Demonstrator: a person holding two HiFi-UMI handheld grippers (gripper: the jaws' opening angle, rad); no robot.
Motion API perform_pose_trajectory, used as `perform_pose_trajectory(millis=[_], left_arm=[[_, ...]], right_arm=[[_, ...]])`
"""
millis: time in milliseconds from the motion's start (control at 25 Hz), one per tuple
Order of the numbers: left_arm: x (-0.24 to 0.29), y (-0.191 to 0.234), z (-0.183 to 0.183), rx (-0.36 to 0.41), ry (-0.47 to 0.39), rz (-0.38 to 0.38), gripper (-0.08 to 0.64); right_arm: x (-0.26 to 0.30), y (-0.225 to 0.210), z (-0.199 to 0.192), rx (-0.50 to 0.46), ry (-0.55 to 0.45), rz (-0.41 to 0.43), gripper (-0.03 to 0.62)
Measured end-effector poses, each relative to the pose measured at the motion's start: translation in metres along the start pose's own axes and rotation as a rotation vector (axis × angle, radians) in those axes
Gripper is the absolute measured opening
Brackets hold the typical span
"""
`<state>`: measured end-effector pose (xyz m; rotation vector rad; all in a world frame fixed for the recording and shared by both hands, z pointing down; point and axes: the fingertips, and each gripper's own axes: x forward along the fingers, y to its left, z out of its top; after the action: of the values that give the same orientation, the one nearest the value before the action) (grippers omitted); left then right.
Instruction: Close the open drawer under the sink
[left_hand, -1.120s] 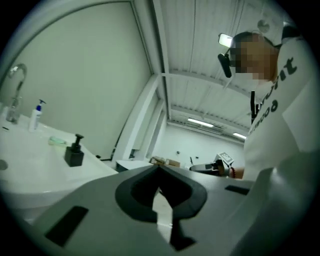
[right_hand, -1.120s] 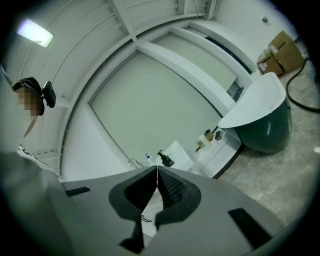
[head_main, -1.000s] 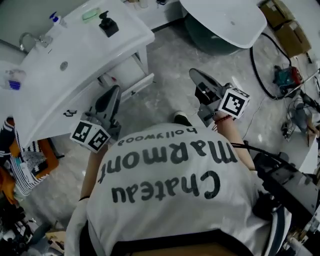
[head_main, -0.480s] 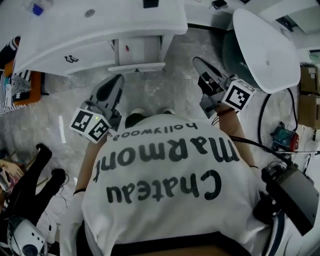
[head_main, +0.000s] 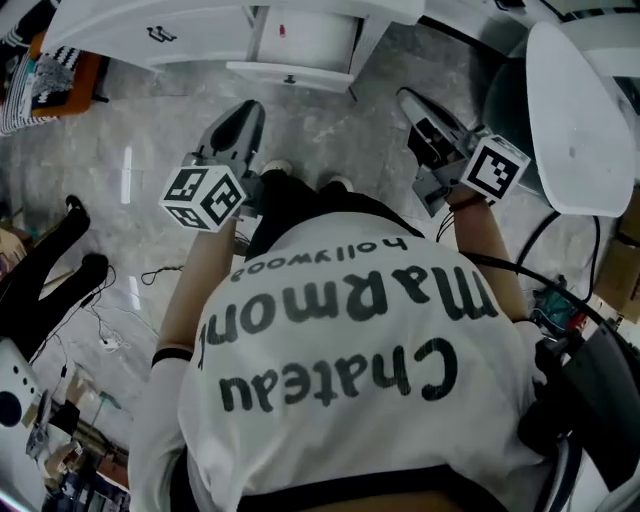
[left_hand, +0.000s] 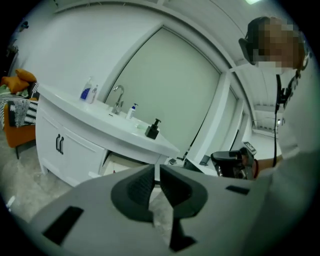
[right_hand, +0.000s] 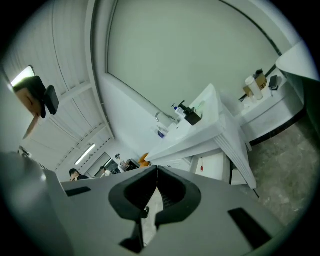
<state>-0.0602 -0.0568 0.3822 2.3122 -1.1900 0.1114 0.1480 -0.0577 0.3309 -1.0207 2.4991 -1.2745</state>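
Observation:
The white sink cabinet (head_main: 200, 40) runs along the top of the head view, and its drawer (head_main: 290, 70) stands pulled out toward me. In the left gripper view the open drawer (left_hand: 119, 165) shows just below the counter, right of the cabinet door (left_hand: 59, 144). It appears tilted in the right gripper view as the open drawer (right_hand: 214, 167). My left gripper (head_main: 249, 108) is shut and empty, a short way in front of the drawer. My right gripper (head_main: 405, 98) is also shut and empty, off to the drawer's right.
A black soap dispenser (left_hand: 152, 130) and a faucet (left_hand: 118, 95) stand on the counter. A white bathtub (head_main: 575, 110) lies at the right, an orange seat with a striped cloth (head_main: 50, 70) at the left. Black equipment (head_main: 40, 290) and cables lie on the floor at the left.
The cabinet has swung from the upper left to straight ahead at the top edge of the head view. Both grippers have dropped lower and now point at it nearly level.

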Motion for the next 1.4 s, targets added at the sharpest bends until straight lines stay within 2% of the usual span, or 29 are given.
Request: perform_pose_trajectory(millis=[120,200,240,520,680,840,1040,1200,1400], left_arm=[[0.012,0.002,-0.024,0.004,0.062,0.014,0.02],[0.024,0.005,-0.037,-0.013,0.102,0.001,0.112],[0.03,0.007,-0.044,-0.021,0.123,-0.004,0.121],[0.062,0.031,-0.101,-0.016,0.289,0.058,0.126],[0.084,0.03,-0.126,0.035,0.359,0.069,0.126],[0.105,0.045,-0.146,0.068,0.367,0.13,0.126],[0.135,0.098,-0.177,0.09,0.346,0.204,0.126],[0.157,0.122,-0.184,0.14,0.313,0.219,0.124],[0.171,0.141,-0.193,0.188,0.294,0.228,0.124]], right_arm=[[0.001,-0.005,-0.017,0.023,0.042,0.021,0.012],[0.004,-0.013,-0.026,0.051,0.062,0.023,0.012],[0.005,-0.017,-0.031,0.066,0.072,0.021,0.012],[0.002,-0.05,-0.061,0.135,0.13,-0.01,0.012],[-0.007,-0.074,-0.079,0.184,0.141,-0.054,0.012],[-0.014,-0.096,-0.102,0.201,0.166,-0.09,0.012],[-0.002,-0.142,-0.145,0.258,0.182,-0.143,0.012],[0.0,-0.174,-0.172,0.302,0.166,-0.192,0.012],[0.003,-0.19,-0.202,0.342,0.163,-0.213,0.012]])
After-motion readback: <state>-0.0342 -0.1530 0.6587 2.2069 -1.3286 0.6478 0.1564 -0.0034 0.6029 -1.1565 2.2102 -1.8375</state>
